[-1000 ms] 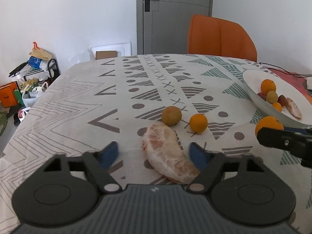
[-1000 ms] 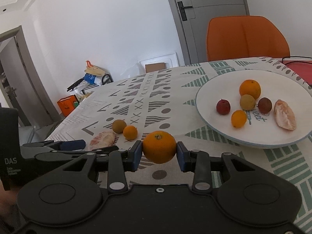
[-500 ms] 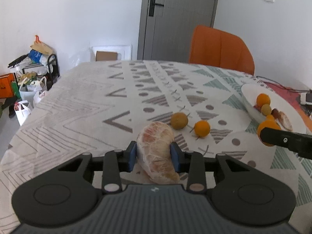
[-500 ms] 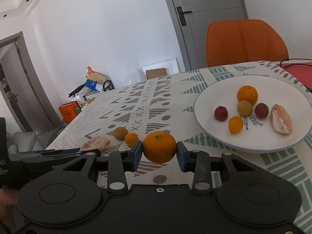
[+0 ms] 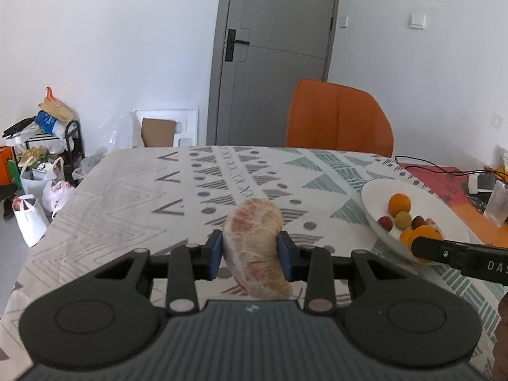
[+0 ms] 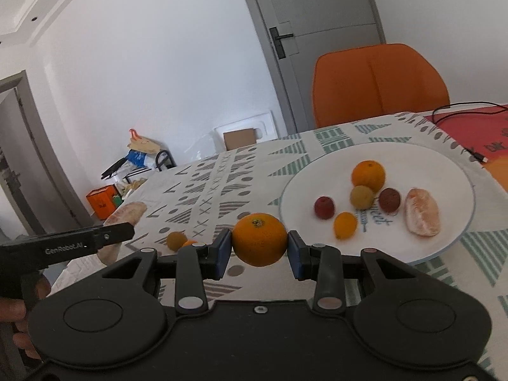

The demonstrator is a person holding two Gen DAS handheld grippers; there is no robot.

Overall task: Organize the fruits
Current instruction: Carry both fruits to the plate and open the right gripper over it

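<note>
My left gripper [image 5: 250,252] is shut on a peeled pomelo piece [image 5: 255,244], lifted above the patterned tablecloth. My right gripper [image 6: 258,250] is shut on an orange [image 6: 258,243], held in the air just left of the white plate [image 6: 444,171]. The plate holds an orange [image 6: 368,174], a greenish fruit [image 6: 362,197], two dark red fruits [image 6: 324,207], a small yellow fruit [image 6: 344,224] and a second pomelo piece [image 6: 422,216]. Two small fruits, a brownish fruit [image 6: 176,240] and a small orange one [image 6: 190,243], lie on the cloth behind my right gripper. The plate [image 5: 377,190] also shows at the right of the left wrist view.
An orange chair [image 6: 377,85] stands at the table's far side. A black cable [image 6: 460,108] and a red mat [image 6: 476,130] lie beyond the plate. A glass [image 5: 497,203] stands at the far right. Bags and a rack [image 5: 38,158] clutter the floor at the left.
My left gripper closed on the pomelo piece and lifted it off the cloth. My right gripper carried the orange closer to the plate.
</note>
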